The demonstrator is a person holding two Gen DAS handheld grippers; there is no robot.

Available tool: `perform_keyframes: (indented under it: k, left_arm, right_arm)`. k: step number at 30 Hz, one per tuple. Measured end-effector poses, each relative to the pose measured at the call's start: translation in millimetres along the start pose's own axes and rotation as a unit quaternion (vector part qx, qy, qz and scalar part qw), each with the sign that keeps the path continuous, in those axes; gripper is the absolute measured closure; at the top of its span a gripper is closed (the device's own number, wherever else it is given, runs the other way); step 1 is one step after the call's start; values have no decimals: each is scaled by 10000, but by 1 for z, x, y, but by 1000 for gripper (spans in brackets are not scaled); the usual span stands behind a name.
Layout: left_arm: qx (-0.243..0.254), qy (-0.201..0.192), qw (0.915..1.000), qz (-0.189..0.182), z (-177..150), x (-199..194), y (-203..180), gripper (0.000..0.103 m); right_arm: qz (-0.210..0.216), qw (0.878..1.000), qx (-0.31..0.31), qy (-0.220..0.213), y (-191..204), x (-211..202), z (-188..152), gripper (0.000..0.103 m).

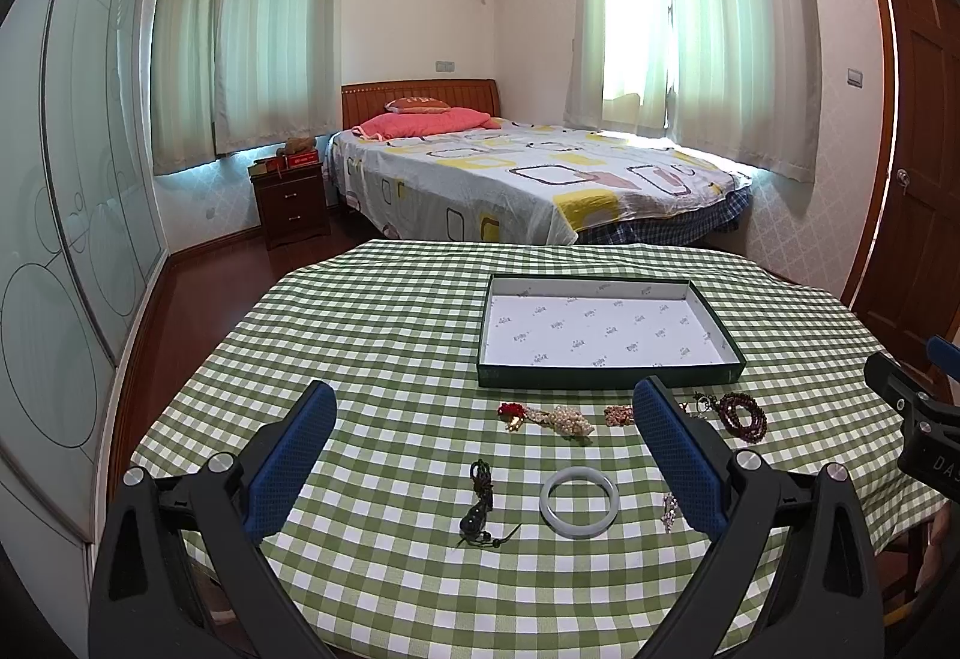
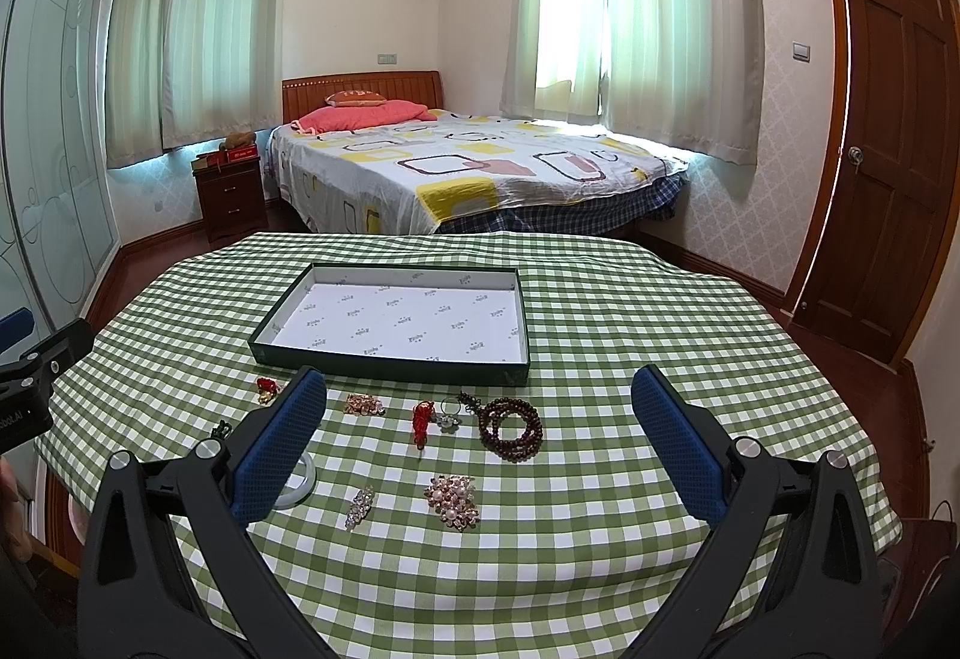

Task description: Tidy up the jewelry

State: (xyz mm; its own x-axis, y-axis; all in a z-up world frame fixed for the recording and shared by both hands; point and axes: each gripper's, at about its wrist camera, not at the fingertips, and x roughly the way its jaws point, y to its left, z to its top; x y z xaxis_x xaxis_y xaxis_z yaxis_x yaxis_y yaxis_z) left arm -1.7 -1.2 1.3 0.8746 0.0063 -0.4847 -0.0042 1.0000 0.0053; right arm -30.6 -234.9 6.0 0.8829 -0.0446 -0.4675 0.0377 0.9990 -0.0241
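While the tray (image 1: 609, 380) is sitting bare on the checked cloth (image 1: 372, 335), no jewelry is lying in it yet — the whole job is still waiting.

In the left wrist view, the left gripper (image 1: 485, 401) is hanging over the table with its jaws spread wide, holding nothing. The tray is lying at about one o'clock from it. A pale bangle (image 1: 578, 502) is lying at about five o'clock and a dark cord pendant (image 1: 480, 503) near six. A pearl bunch (image 1: 567, 421) is resting just in front of the tray. The right finger is hiding part of a small sparkly pin (image 1: 668, 510) and some of the brown bead loops (image 1: 744, 415).

In the right wrist view, the right gripper (image 2: 479, 398) is also gaping wide and holding nothing. The tray is sitting at eleven o'clock. The brown bead loops (image 2: 512, 428) are lying close to the middle, with a pearl brooch (image 2: 453, 500) at six o'clock. The left finger is covering most of the bangle — only a curved edge is showing. The tiny pieces are looking too small to name for sure.
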Motion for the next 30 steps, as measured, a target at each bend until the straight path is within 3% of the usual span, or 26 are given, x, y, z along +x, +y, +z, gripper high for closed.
perform_keyframes:
  k: [10, 17, 25, 30]
  left_arm:
    - [37, 124, 9999, -77, -4, 10, 2, 7]
    - [-64, 748, 9969, -250, -23, 45, 7, 7]
    - [-335, 1621, 9861, -171, -61, 103, 24, 7]
    - [-353, 1949, 9801, -90, -79, 136, 27, 7]
  right_arm:
    - [115, 9999, 16, 48, 0, 4, 1, 4]
    - [300, 9993, -7, 240, 5, 32, -18, 4]
    - [365, 9949, 102, 934, -1, 83, -52, 4]
    - [424, 9901, 134, 1332, -2, 108, -68, 4]
